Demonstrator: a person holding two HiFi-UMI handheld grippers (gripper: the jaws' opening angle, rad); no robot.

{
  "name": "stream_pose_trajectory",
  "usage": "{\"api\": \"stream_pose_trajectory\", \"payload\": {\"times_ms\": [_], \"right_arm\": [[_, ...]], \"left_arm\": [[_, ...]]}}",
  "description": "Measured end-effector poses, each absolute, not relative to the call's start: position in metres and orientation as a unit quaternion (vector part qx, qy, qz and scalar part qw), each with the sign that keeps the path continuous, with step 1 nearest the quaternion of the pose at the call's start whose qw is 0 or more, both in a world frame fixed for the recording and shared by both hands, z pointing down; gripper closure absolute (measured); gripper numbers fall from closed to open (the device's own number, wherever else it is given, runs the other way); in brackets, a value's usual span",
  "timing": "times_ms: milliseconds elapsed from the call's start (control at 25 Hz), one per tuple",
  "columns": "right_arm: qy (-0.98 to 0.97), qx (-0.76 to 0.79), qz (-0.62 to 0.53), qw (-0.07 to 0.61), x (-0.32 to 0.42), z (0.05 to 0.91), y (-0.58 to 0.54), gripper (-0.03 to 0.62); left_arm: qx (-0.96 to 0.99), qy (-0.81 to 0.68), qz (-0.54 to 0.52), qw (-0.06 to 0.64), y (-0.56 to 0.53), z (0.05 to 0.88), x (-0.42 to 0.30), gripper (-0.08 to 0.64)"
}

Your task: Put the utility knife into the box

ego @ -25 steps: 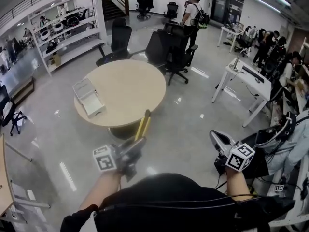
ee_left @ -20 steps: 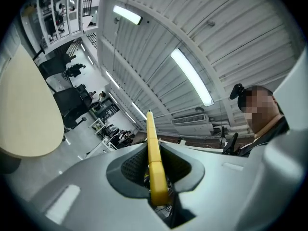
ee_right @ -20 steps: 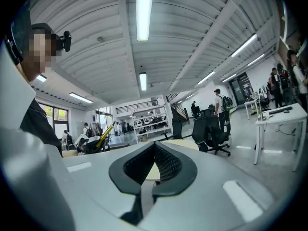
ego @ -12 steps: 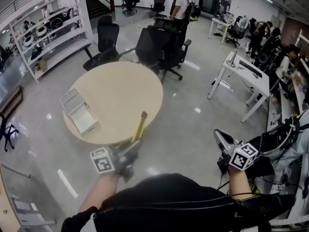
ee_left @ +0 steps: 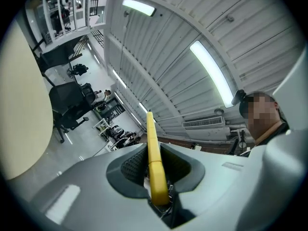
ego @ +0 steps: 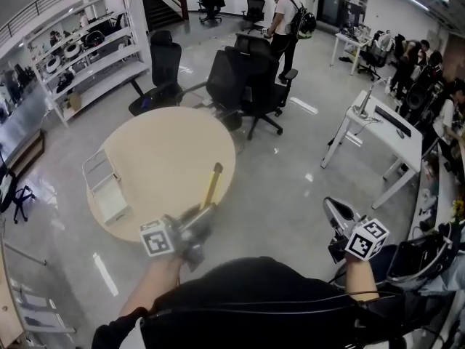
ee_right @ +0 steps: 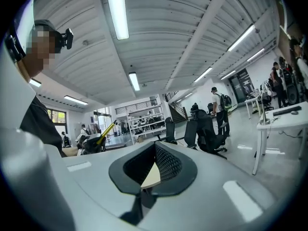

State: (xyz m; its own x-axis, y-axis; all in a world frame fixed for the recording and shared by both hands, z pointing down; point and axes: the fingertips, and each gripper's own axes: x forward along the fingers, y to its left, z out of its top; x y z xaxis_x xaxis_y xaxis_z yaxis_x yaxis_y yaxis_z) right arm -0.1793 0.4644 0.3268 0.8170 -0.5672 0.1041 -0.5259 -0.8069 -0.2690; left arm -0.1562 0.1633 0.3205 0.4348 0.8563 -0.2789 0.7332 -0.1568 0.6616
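Over table [ego: 167,151] edge, left hand-held gripper [ego: 204,214] clamps utility knife [ego: 212,185]; right hand-held gripper [ego: 333,209] parted

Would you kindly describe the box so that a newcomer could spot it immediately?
Find the round beige table in the middle of the floor. Near its left edge in the head view lies the white box, open, the only thing resting on the tabletop.
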Motion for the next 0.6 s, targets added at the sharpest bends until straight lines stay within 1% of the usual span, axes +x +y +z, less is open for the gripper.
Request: {"api": "stream_pose_trajectory", "payload": {"times_ms": [160, 280, 480, 600], "right_arm": [[0.298, -0.945, -0.088, 0.104, -0.134, 0.318, 0.531, 0.577], [0.295, -0.946, -0.086, 0.108, -0.106, 0.318, 0.571, 0.577], [0.289, -0.945, -0.092, 0.120, -0.066, 0.332, 0.604, 0.578], [0.282, -0.947, -0.101, 0.119, -0.035, 0.338, 0.616, 0.577]], "left_arm": [[0.761, 0.522, 0.069, 0.379, 0.227, 0.302, -0.111, 0.489], [0.757, 0.525, 0.072, 0.382, 0.271, 0.298, -0.080, 0.489], [0.750, 0.537, 0.095, 0.375, 0.315, 0.308, -0.031, 0.489], [0.731, 0.544, 0.103, 0.399, 0.334, 0.316, 0.005, 0.489]]}}
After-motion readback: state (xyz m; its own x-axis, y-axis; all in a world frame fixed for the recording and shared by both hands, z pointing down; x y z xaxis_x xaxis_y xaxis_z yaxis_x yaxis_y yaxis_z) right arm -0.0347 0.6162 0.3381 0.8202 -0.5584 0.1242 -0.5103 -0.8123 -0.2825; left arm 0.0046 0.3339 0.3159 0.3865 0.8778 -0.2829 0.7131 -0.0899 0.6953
